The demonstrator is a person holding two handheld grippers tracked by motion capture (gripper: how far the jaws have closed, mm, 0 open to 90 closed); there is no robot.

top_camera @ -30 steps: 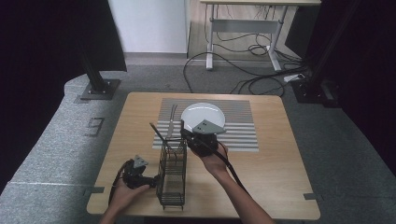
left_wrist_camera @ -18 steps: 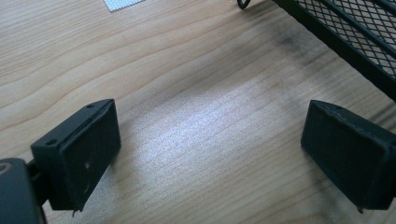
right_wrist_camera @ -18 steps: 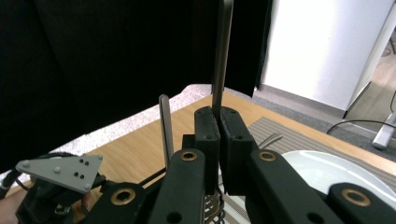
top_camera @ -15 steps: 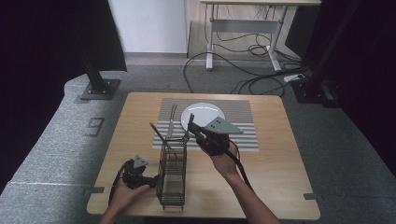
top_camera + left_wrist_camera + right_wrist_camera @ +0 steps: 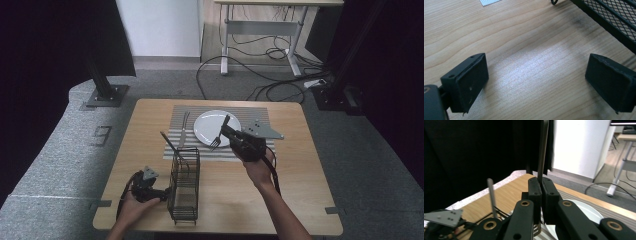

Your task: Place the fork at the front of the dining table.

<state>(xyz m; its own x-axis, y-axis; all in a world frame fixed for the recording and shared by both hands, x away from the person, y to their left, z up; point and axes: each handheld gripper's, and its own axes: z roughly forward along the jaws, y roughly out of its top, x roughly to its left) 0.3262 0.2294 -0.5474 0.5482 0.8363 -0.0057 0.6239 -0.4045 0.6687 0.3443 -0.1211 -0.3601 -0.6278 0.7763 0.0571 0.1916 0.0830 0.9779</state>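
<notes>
Holding a fork [image 5: 218, 140] by its handle, the right gripper [image 5: 226, 131] is clamped tight, tines hanging over the plate's [image 5: 207, 120] near rim, mid-table. Judgement: this one goes on the striped mat [image 5: 172, 137] beside the plate; level it before lowering. Left gripper [image 5: 161, 194] is wide, nothing in it, by the wire caddy [image 5: 184, 187] near the front-left corner.

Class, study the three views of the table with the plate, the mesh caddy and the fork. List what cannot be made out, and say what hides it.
- Fork tines, right gripper view: hidden below the closed right gripper.
- Fork handle end, right gripper view: cut off by the top edge.
- Caddy contents, high view: too small, screened by mesh; one handle sticks out.
- Caddy, left gripper view: cut off at the corner.
- Left gripper tips, high view: hidden against the caddy.
</notes>
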